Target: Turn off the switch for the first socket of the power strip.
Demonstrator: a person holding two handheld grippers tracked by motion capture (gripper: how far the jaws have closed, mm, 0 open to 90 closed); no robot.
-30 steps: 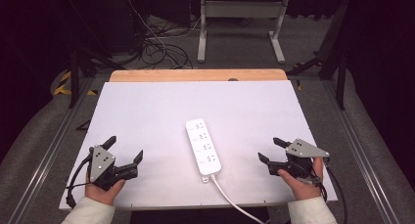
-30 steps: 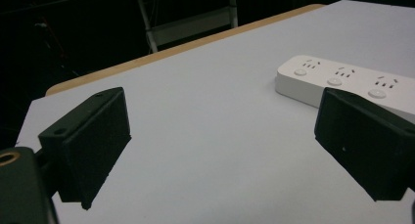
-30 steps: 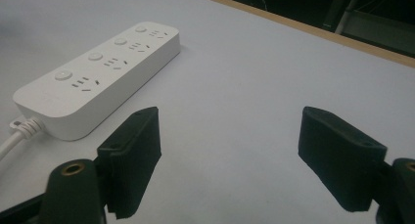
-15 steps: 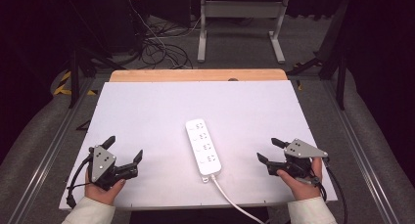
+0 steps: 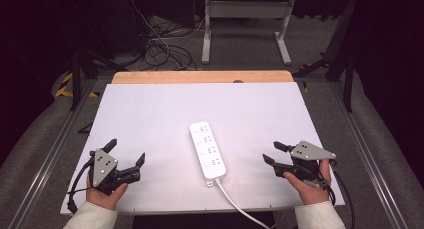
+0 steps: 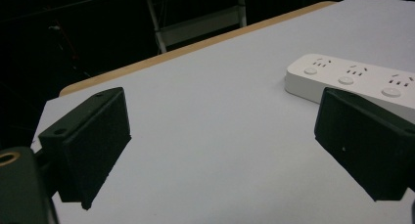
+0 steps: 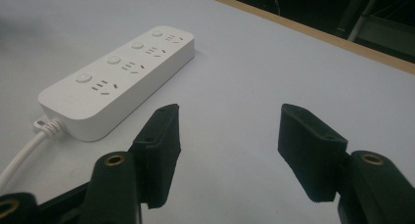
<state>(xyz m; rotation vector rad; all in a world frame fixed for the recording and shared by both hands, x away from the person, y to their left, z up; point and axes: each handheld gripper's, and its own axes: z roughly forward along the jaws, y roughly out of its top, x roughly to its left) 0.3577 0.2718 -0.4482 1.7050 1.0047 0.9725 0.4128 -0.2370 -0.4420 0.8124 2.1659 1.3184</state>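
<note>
While both hands rest near the front edge of the white table (image 5: 150,114), the power strip (image 5: 207,149) lies flat between them, near the table's middle front, its long axis running roughly front to back. Its white cord (image 5: 235,205) leaves the near end and runs off the front edge. Left gripper (image 5: 125,158): jaws wide apart, nothing between them, pointing up-table and toward the strip, well apart from it. Right gripper (image 5: 274,153): jaws apart, empty, aimed at the strip's near end, close but not touching. Four socket groups with round buttons visible on the strip's top face.
</note>
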